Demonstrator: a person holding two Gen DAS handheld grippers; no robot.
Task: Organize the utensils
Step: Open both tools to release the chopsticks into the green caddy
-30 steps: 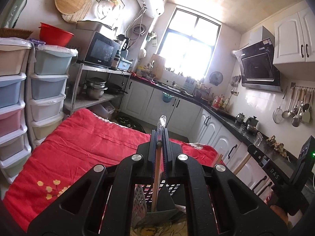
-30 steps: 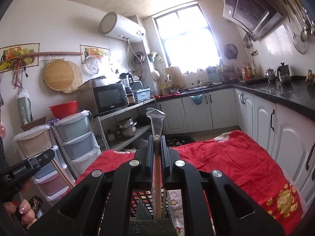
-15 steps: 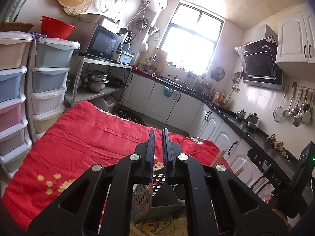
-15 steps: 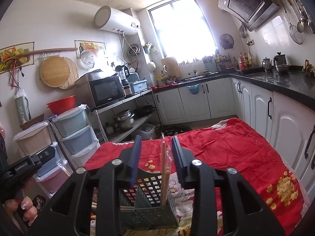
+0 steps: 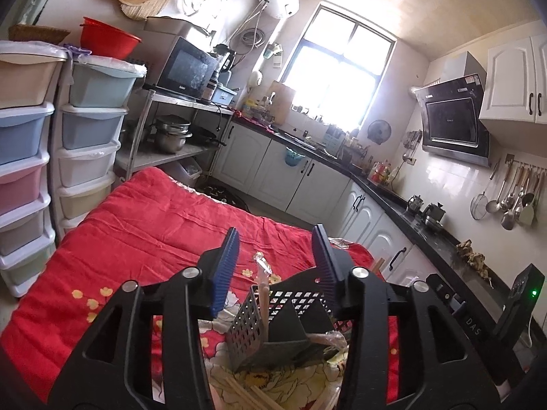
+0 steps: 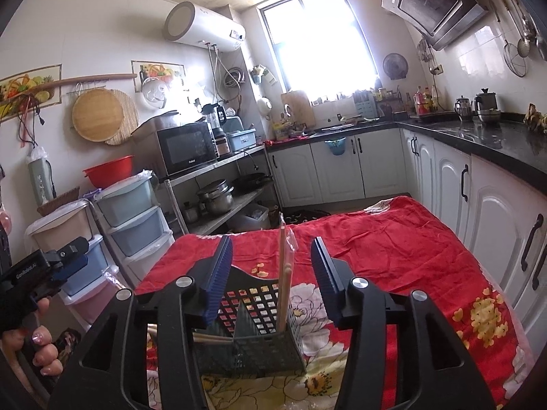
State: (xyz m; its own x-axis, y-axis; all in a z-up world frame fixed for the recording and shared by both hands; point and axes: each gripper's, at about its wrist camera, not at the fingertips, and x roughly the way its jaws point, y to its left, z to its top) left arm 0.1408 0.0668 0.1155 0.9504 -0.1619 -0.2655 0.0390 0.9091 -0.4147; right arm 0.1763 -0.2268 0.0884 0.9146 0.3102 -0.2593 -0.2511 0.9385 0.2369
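Note:
A dark perforated utensil basket (image 5: 273, 335) (image 6: 253, 335) stands on the red flowered cloth (image 5: 143, 235) (image 6: 393, 256). Wrapped wooden chopsticks (image 5: 262, 294) (image 6: 284, 280) stand upright in it, and more chopsticks (image 6: 205, 337) lie across its left compartment. My left gripper (image 5: 275, 266) is open and empty just above the basket. My right gripper (image 6: 271, 273) is open and empty, with the standing chopsticks between its fingers but untouched. Loose chopsticks (image 5: 246, 393) lie on the cloth in front of the basket in the left wrist view.
Stacked plastic drawers (image 5: 85, 136) (image 6: 133, 225) stand left of the table. A metal shelf with a microwave (image 5: 188, 68) and pots is behind it. White cabinets (image 6: 495, 232) with a black counter run along the right. The other hand's gripper (image 6: 37, 270) shows at left.
Both grippers were shut on chopsticks a second ago. Both have opened, leaving the chopsticks standing in the basket, and both have pulled back and up a little.

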